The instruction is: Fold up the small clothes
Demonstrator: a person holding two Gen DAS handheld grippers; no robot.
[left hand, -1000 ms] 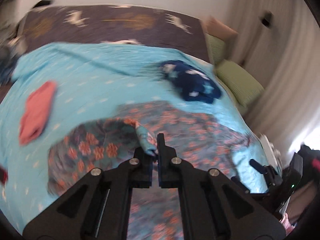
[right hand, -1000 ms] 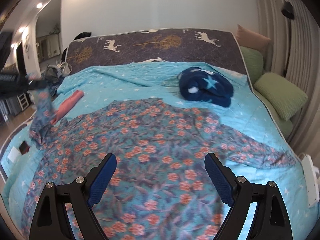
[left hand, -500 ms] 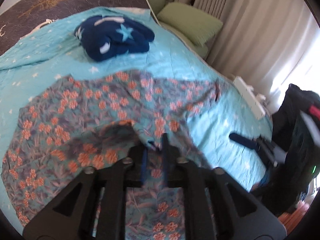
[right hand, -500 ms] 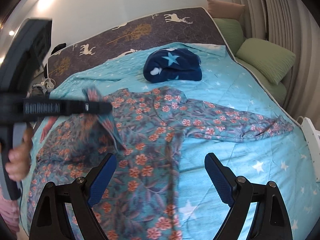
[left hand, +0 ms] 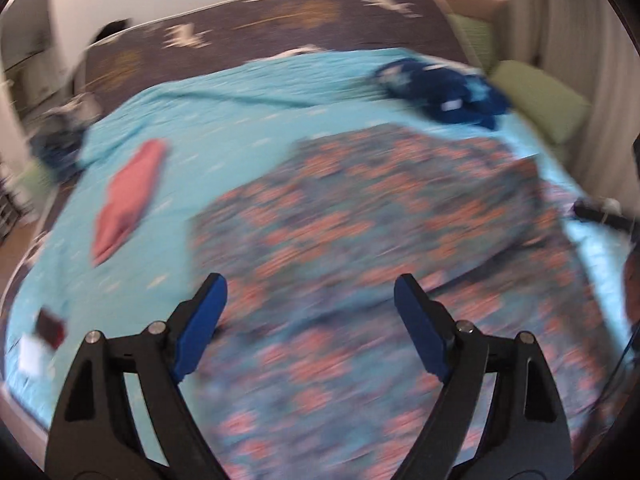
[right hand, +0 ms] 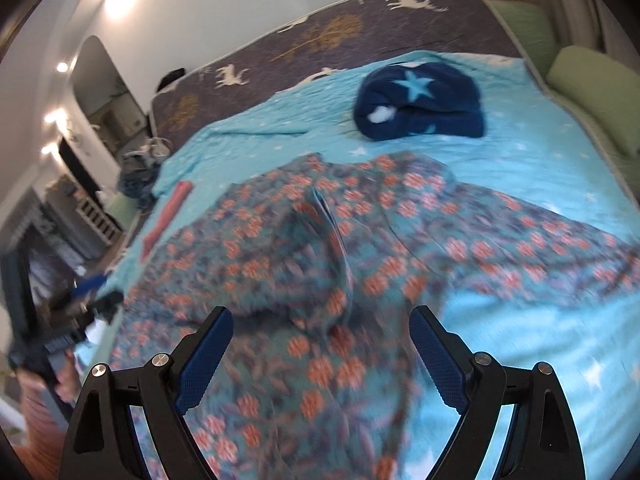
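Note:
A floral garment with orange flowers on grey-blue lies spread on the turquoise bed cover. In the right wrist view the garment has its left side folded over the middle, and one sleeve stretches to the right. My left gripper is open and empty above the garment's near part. My right gripper is open and empty above the folded cloth. The left wrist view is blurred by motion.
A folded pink cloth lies on the cover to the left. A dark blue star blanket sits at the far side. Green pillows line the right edge. A dark headboard stands behind.
My left gripper has let go of the garment's edge and opened, then pulled back to the left. The garment's left side now lies folded over its middle.

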